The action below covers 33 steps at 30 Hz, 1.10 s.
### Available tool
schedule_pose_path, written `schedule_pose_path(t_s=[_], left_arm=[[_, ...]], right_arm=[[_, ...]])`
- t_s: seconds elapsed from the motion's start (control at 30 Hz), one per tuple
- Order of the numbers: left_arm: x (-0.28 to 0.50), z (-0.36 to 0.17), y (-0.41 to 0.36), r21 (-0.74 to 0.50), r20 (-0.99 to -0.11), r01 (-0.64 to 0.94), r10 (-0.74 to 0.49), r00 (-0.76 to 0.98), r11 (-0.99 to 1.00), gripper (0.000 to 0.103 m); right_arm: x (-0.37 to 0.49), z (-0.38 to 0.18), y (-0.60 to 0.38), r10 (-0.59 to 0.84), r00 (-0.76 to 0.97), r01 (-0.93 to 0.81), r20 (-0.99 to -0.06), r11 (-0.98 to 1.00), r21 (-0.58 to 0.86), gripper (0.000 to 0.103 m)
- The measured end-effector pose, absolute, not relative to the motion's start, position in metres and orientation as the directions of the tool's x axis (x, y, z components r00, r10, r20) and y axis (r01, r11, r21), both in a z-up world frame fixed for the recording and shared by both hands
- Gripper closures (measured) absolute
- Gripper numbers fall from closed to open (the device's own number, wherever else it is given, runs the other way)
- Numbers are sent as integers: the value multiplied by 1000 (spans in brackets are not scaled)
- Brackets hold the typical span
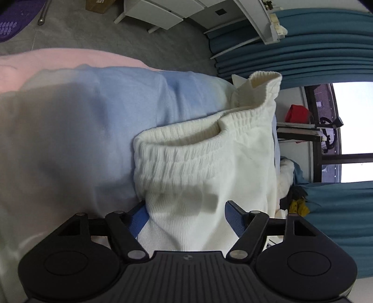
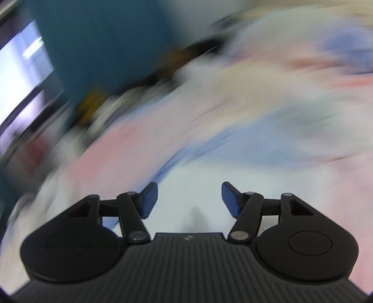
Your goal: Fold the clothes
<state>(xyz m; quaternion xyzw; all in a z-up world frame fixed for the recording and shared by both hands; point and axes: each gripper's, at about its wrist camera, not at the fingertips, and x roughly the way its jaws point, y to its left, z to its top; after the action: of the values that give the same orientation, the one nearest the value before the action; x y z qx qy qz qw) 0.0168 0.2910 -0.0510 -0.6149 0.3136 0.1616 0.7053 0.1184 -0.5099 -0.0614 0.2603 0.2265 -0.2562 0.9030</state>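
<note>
Only the left wrist view is sharp: it shows a cream knitted garment (image 1: 205, 177) with a ribbed elastic waistband (image 1: 177, 158), lying on a bed cover (image 1: 93, 121) that is pale blue with a pink band along its far edge. Beyond the bed there are teal curtains (image 1: 310, 53), a window (image 1: 352, 130) and a grey floor (image 1: 116, 35) with white furniture (image 1: 153, 11). The right wrist view is smeared by motion blur, so nothing in it but the gripper itself is clear; behind it are only streaks of pink, blue and white, a teal patch and a bright window-like shape at the upper left. In the sharp view the garment's long axis runs from the gripper away toward the upper right, with the waistband end pointing away from the camera and its opening gaping upward, a second ribbed edge (image 1: 263, 81) standing up at the far end. The left gripper (image 1: 186, 216) has its blue pads (image 1: 235, 219) set wide, one on each side of the bunched cream fabric, which fills the gap between them (whether the pads actually press the cloth I cannot tell, since the left pad is half hidden by it). The right gripper (image 2: 189, 200) is spread wide with nothing between its blue pads (image 2: 229, 200), over a white blurred surface
</note>
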Motion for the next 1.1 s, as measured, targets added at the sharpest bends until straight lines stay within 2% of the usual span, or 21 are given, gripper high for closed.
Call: schedule_pose_path(t_s=[0.07, 0.13, 0.23, 0.37, 0.53, 0.67, 0.8, 0.9, 1.1], left_arm=[[16, -53, 290, -764, -643, -617, -146, 752, 187, 51], [13, -54, 289, -764, -643, -619, -135, 754, 183, 62], [10, -49, 289, -777, -624, -598, -121, 772, 196, 81], [8, -27, 284, -774, -606, -558, -92, 790, 301, 89], [1, 13, 281, -732, -615, -547, -48, 787, 406, 90], [-4, 36, 279, -640, -683, -606, 13, 730, 472, 90], [7, 15, 277, -516, -779, -669, 31, 626, 536, 90], [7, 8, 276, -501, -786, -667, 33, 617, 552, 87], [-5, 28, 265, -477, -776, -607, 19, 630, 635, 71]], right_arm=[[138, -65, -489, -207, 789, 457, -579, 827, 327, 40], [156, -68, -469, -71, 786, 322, -614, 895, 308, 40], [159, -69, -456, -6, 788, 279, -616, 895, 348, 40], [155, -67, -449, 38, 790, 244, -612, 896, 371, 40], [151, -63, -451, 40, 806, 249, -591, 883, 399, 40], [156, -64, -446, 37, 812, 242, -582, 886, 395, 40], [158, -63, -441, 65, 818, 212, -572, 890, 404, 40], [156, -59, -437, 76, 825, 183, -559, 901, 393, 40], [155, -51, -427, 90, 839, 142, -537, 916, 375, 40]])
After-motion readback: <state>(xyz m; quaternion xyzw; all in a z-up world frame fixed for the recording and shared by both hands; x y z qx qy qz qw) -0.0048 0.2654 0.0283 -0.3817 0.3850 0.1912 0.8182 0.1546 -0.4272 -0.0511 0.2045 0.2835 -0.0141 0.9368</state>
